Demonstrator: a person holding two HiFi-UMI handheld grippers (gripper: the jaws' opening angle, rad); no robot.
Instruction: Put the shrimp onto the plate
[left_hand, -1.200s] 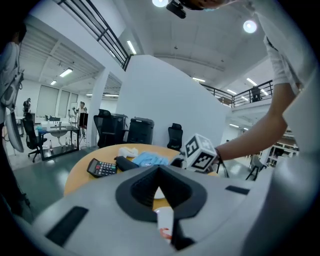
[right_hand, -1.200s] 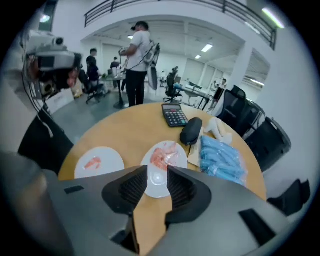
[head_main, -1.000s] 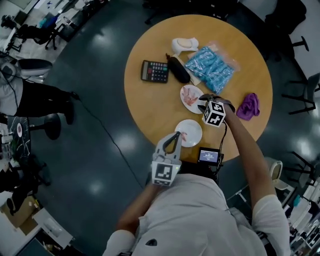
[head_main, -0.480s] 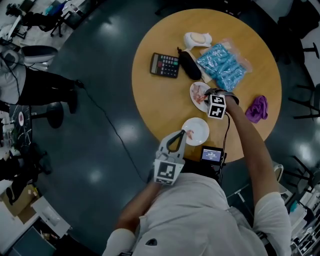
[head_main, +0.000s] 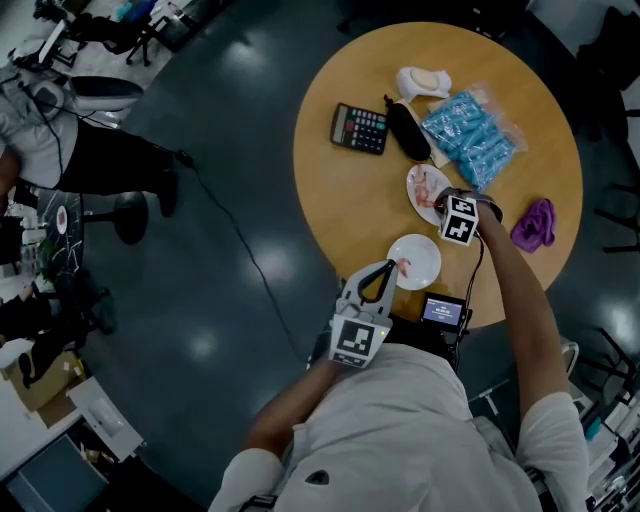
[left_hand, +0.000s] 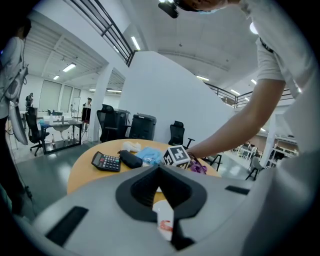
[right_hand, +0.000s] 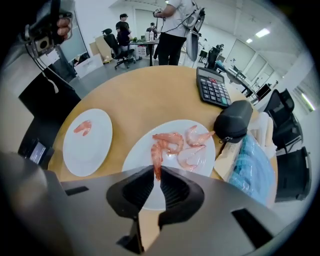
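Right gripper (right_hand: 157, 172) is closing on 1 shrimp (right_hand: 156, 153) just above the round wooden table (right_hand: 140, 95). Left gripper (left_hand: 160, 169) has its jaws together, with dark glossy floor (head_main: 200, 200) behind it.

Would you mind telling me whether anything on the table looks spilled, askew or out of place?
Nothing stands out. A lone shrimp lies on the near plate, the others on the far plate; none is on the table, nothing spilled. The right gripper is closing its jaws on the straight shrimp there.

Right gripper (right_hand: 154, 172), jaws closing: pink shrimp (right_hand: 156, 159) between tips, lying on round white plate (right_hand: 134, 156) ahead. Second white plate (right_hand: 87, 150) left of jaws; black calculator (right_hand: 213, 86) beyond, black pouch (right_hand: 233, 120) ahead-right.
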